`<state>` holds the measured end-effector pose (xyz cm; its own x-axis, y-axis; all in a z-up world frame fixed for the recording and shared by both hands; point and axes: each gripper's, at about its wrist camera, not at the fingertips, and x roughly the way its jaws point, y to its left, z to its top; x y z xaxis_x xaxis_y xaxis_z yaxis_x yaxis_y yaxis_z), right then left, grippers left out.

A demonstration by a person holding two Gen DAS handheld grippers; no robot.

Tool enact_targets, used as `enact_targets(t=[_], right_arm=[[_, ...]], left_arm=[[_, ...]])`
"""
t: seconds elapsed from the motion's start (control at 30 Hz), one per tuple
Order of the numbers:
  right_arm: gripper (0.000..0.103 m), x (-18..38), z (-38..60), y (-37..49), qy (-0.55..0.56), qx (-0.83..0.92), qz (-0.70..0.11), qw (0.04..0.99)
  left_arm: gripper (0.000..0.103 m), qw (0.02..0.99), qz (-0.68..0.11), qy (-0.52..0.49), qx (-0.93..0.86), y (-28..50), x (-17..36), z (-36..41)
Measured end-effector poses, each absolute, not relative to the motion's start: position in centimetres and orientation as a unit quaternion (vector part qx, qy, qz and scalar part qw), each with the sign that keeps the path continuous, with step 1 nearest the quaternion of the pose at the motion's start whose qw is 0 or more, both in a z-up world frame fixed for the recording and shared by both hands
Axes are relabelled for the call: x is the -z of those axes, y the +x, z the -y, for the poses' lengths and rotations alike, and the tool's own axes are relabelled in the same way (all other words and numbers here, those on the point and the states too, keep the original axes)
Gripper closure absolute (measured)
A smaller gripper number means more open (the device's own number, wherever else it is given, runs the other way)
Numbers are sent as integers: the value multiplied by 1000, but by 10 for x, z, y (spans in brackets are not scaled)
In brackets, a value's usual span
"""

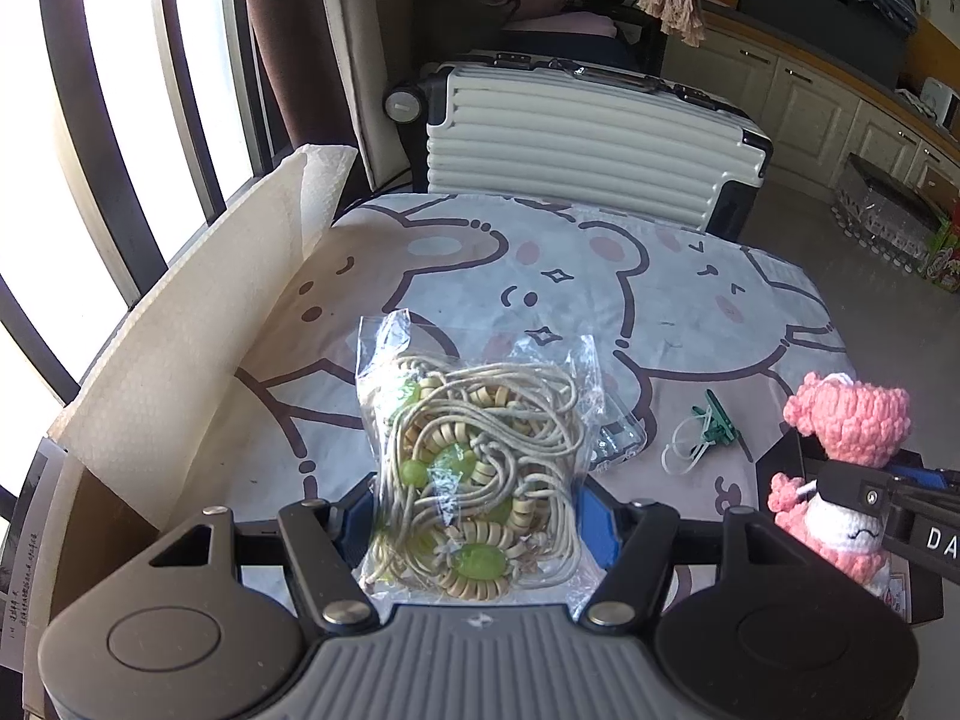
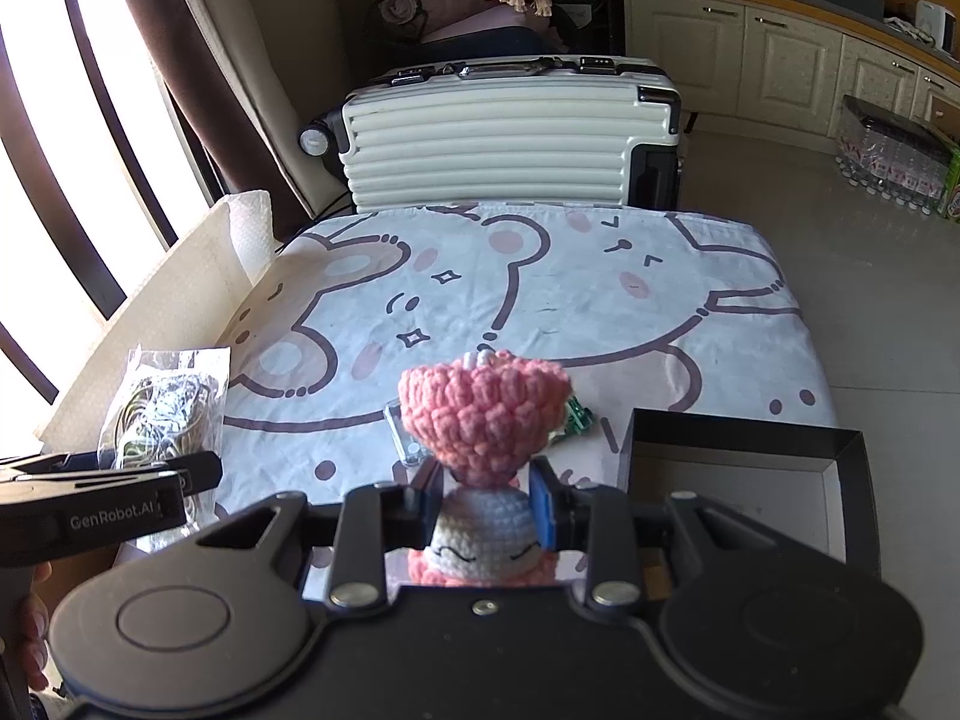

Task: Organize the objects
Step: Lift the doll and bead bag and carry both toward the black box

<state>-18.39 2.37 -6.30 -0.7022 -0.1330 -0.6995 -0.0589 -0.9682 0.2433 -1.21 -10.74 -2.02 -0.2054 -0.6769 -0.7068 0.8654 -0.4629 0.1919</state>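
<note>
left gripper (image 1: 477, 519): clamped on a clear plastic bag of cords and beads (image 1: 474, 456), blue pads pressing in from both sides. The bag stands up between the fingers and most of it pokes out ahead of them.

right gripper (image 2: 480, 510): squeezing the pink crochet doll (image 2: 480, 420) around its white middle, pink head sticking up past the fingertips. Decent hold as far as I can tell.

step in hand: my guess is both things are lifted and waiting for a home. The black box (image 2: 744, 480) sits just right of the right gripper, open and looking bare, so that's the obvious drop spot for the doll.

how I'd do it: swing the doll over the near wall of the box before letting go, don't drag it across the rim. The bag is floppy, so lower it till the bottom rests on something, then release.

just ahead: a green clip (image 1: 714, 423) with a white loop and a small clear packet (image 1: 618, 441) lie on the cartoon-print cloth (image 1: 690, 294), beyond the bag and to the right.

open room: the far half of the cloth is free.

edges: white foam sheet (image 1: 198, 324) walls off the left, and the cloth drops off on the right and far sides, with a white suitcase (image 1: 570, 132) beyond.
</note>
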Motion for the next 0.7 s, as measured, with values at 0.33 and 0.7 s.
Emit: enact_targets(t=[0.33,0.7], right_arm=[[71,65,-35,-185,384,915,124,12],[71,69,-79,-168,381,914,137,-27]], left_arm=[[36,492,-120,380,774,-30,24,105],[36,454,-116,393,791,-73,41,89]])
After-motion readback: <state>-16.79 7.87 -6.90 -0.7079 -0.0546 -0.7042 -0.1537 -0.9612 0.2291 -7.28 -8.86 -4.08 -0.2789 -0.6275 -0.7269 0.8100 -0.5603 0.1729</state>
